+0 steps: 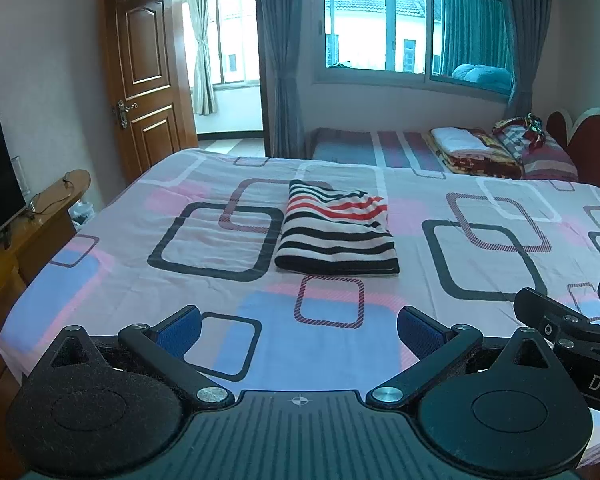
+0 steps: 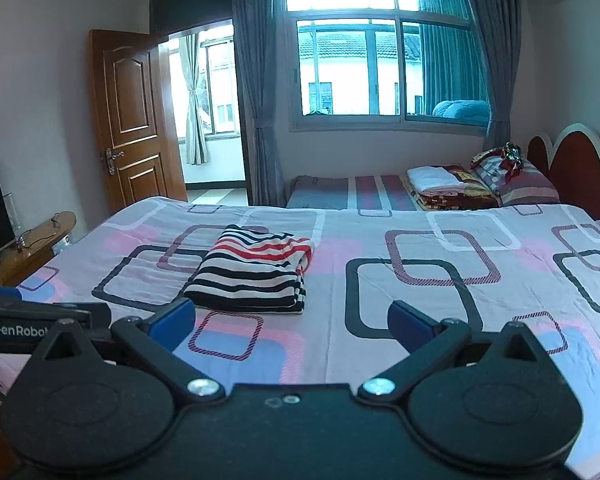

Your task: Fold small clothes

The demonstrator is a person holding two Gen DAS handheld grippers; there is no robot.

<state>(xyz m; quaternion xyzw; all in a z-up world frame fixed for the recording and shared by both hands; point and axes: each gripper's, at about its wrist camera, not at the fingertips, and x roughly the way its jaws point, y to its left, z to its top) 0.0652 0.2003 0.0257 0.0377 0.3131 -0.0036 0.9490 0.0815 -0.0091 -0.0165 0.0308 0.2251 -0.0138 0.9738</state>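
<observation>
Striped garment (image 1: 337, 232) lies folded into a compact rectangle on the bed (image 1: 480, 248), flat on the patterned sheet. Its long axis runs away from the fingers, toward the window (image 1: 416, 28); the near short edge is a neat fold facing the grippers, the far end is looser and rumpled, with red stripes showing there. Stripes run crosswise to the long axis.

Left gripper (image 1: 299, 326): fingers spread wide, nothing between the blue pads (image 1: 179, 328). The garment sits ahead of them, roughly centred on the gap and clear of both tips.

Right gripper (image 2: 291, 324): fingers likewise spread wide and empty. The garment (image 2: 252, 270) lies ahead and toward the left finger, not touching it.

The two grippers are side by side at the near edge of the bed, each visible at the margin of the other's view.

A second bed (image 2: 420, 192) with stacked bedding stands beyond, under the window.
</observation>
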